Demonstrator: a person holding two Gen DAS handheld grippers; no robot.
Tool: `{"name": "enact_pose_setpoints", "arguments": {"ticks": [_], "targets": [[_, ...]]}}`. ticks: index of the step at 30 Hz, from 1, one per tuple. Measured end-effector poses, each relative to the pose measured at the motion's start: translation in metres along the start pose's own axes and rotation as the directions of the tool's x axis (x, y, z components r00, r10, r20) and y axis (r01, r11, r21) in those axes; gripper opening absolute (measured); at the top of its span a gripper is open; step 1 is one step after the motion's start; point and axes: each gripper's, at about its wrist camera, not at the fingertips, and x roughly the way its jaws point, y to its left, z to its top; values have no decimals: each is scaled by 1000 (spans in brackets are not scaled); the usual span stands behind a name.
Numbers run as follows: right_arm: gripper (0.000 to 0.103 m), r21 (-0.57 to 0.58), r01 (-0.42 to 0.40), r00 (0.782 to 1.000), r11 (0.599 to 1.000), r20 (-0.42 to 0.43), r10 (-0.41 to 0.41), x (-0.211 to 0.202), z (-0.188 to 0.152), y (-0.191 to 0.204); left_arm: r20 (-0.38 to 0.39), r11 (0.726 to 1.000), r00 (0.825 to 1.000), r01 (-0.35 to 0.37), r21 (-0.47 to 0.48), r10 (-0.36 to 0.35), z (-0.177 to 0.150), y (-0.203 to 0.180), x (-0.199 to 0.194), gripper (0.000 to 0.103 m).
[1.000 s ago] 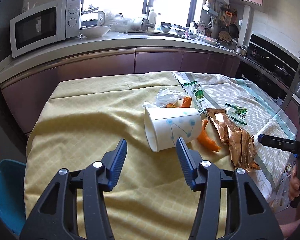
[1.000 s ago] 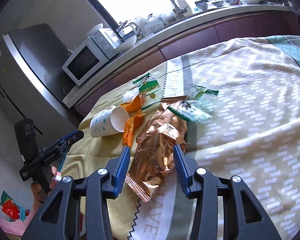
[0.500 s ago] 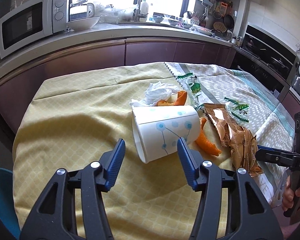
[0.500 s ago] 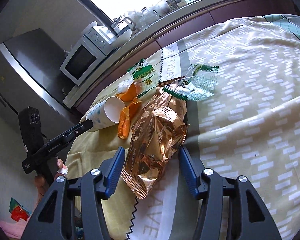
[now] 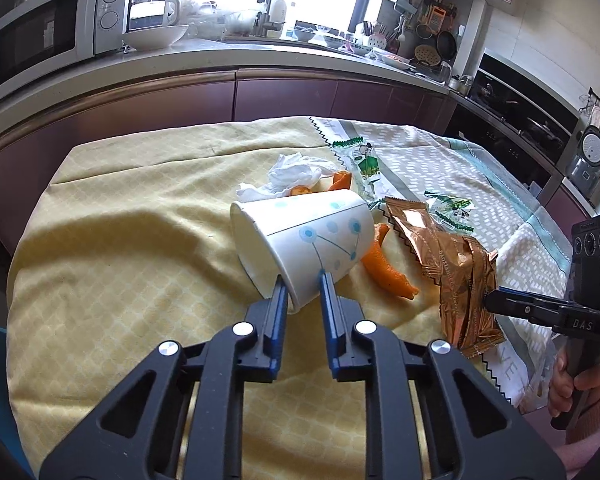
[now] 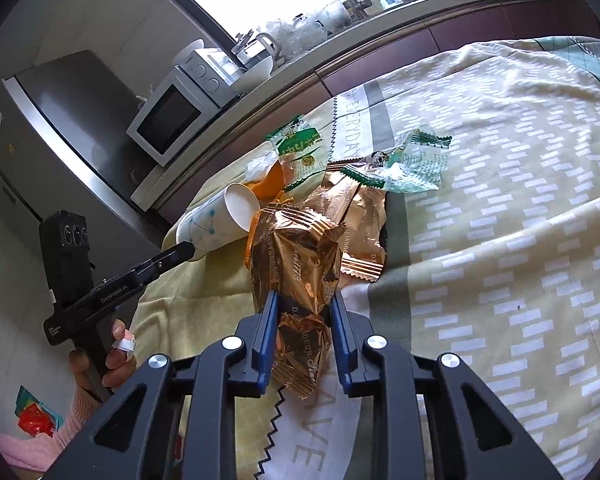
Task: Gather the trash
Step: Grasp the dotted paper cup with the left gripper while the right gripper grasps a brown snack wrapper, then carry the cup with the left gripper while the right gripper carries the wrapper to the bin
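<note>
The cup (image 5: 312, 240) lies on its side on the desk (image 5: 120, 264), mouth turned toward me and to the left, and it is my landmark for the rest. My left tongs (image 5: 303, 280) are closing on its near rim: one blue pad sits inside the mouth, the other against the outer wall with the blue dot pattern, so the wall is pinched between them. Just behind the cup lie a crumpled tissue (image 5: 296, 170) and a piece of orange peel (image 5: 342, 180). A second strip of peel (image 5: 384, 270) lies against the cup's right side, touching its base. Right of that peel lies the copper bag (image 6: 296, 256), a crinkled foil wrapper stretched toward the desk's near edge. My right tongs (image 6: 304, 300) are closing on the bag's near half, with the foil bunched between the two blue pads and pressed by both. Two green wrappers lie beyond the cup: one (image 6: 300, 152) just behind the peel, another (image 6: 404, 164) farther right, past the bag's far end. The desk wears a yellow cloth under the cup and a pale patterned cloth (image 6: 520, 200) to the right. Behind it all runs a kitchen counter with a microwave (image 5: 48, 40) to the cup's far left.
</note>
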Motion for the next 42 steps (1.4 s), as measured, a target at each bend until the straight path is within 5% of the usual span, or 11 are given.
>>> {"name": "enact_pose_setpoints", "arguments": {"ticks": [10, 42], "targets": [[23, -41, -47, 999, 998, 5, 48, -2, 1, 16, 59, 1000, 998, 13, -19, -12, -12, 2, -36, 5], [23, -226, -276, 958, 934, -146, 248, 67, 6, 128, 162, 968, 964, -182, -174, 210, -83, 77, -173, 5]]}}
